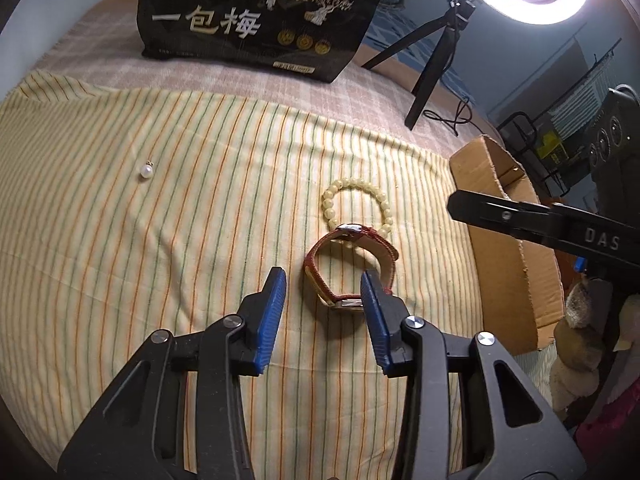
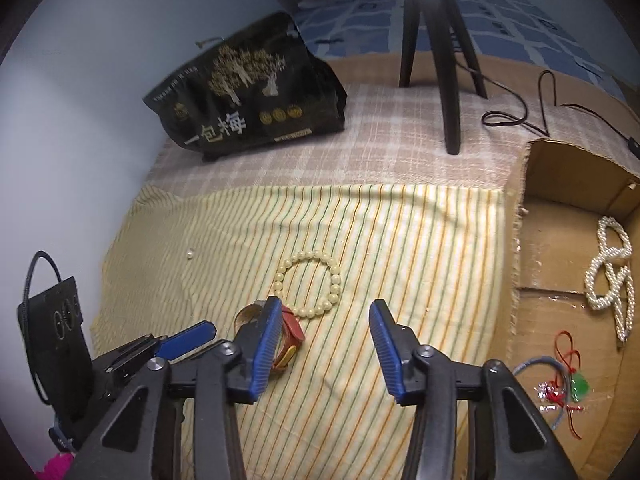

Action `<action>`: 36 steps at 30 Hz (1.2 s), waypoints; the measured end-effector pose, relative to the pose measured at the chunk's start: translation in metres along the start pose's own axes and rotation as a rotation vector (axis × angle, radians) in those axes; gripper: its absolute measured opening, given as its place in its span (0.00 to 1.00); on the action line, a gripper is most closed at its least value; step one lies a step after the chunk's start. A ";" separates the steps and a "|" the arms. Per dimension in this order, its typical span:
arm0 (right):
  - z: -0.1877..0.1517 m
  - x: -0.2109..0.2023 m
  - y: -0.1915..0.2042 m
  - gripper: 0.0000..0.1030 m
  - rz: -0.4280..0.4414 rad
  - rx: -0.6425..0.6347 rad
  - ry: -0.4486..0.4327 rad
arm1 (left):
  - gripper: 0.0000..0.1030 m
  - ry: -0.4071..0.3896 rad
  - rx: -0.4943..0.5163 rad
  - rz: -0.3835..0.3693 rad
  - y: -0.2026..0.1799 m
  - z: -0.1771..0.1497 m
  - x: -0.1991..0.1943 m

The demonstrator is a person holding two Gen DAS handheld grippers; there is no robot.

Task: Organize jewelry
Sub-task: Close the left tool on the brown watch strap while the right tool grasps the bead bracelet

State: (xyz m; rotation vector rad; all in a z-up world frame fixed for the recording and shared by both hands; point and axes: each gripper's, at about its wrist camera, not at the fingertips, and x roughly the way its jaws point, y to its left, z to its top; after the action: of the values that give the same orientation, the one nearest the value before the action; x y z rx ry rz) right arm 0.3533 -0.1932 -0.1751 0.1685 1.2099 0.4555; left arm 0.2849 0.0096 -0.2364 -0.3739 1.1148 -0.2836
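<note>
A red-strapped watch (image 1: 352,268) lies on the striped cloth, touching a cream bead bracelet (image 1: 356,204) behind it. My left gripper (image 1: 324,284) is open, low over the cloth, its right finger beside the watch's near end. A single pearl (image 1: 147,171) lies far left. In the right wrist view my right gripper (image 2: 324,312) is open above the cloth, with the bead bracelet (image 2: 308,284) just ahead and the watch (image 2: 288,336) partly hidden behind its left finger. The cardboard box (image 2: 516,240) at the right holds a pearl necklace (image 2: 612,276) and a red-string charm bracelet (image 2: 564,388).
A black snack bag (image 1: 256,16) stands at the back of the bed. A black tripod (image 1: 432,52) with a ring light and a trailing cable (image 2: 520,116) stand behind the box. A wall runs along the left.
</note>
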 end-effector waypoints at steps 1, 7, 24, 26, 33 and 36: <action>0.002 0.004 0.002 0.42 -0.011 -0.004 0.008 | 0.38 0.003 -0.002 0.000 0.000 0.000 0.002; 0.011 0.025 0.009 0.37 -0.056 -0.011 0.038 | 0.38 0.025 0.015 0.007 -0.002 -0.001 0.015; 0.023 0.072 0.016 0.28 -0.139 -0.039 0.086 | 0.17 0.052 0.005 0.040 0.004 0.003 0.036; 0.023 0.074 0.019 0.24 -0.162 -0.058 0.085 | 0.13 0.049 0.007 0.054 0.004 0.004 0.039; 0.023 0.077 0.024 0.08 -0.193 -0.083 0.075 | 0.07 0.027 0.023 0.097 -0.001 0.002 0.041; 0.021 0.078 0.027 0.07 -0.188 -0.084 0.070 | 0.06 0.022 0.012 0.097 0.000 0.001 0.040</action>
State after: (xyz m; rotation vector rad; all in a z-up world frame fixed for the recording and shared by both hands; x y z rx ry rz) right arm 0.3871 -0.1335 -0.2248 -0.0330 1.2599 0.3494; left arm 0.3029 -0.0067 -0.2688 -0.3057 1.1491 -0.2092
